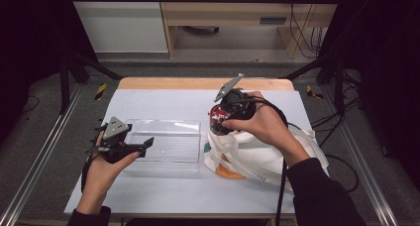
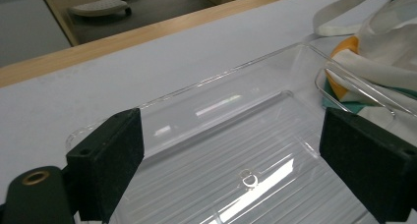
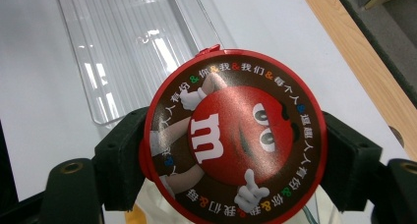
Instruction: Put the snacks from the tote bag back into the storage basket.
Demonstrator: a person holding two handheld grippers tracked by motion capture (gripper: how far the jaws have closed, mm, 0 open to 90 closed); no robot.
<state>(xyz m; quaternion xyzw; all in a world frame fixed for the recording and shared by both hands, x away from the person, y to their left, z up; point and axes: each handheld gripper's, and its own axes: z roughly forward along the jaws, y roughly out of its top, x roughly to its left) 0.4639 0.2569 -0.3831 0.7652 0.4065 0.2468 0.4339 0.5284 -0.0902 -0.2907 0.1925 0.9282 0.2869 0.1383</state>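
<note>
One M&M's candy tub (image 3: pixel 233 135), round red-rimmed lid toward camera, clamped between both pads of right gripper (image 1: pixel 225 118); tub held above one white cloth bag (image 1: pixel 257 154), mouth of bag directly beneath claw. One clear plastic tray (image 2: pixel 255 135), ribbed floor, lies ahead of and between pads of left gripper (image 1: pixel 141 147); that claw spread wide, pads not pressing tray. Tray just beside bag on white table (image 1: pixel 163 104).

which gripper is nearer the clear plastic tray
Left. The left gripper reaches over the clear tray's left edge, jaws open; the right gripper sits beyond its right end, gripping a red-lidded candy container.
</note>
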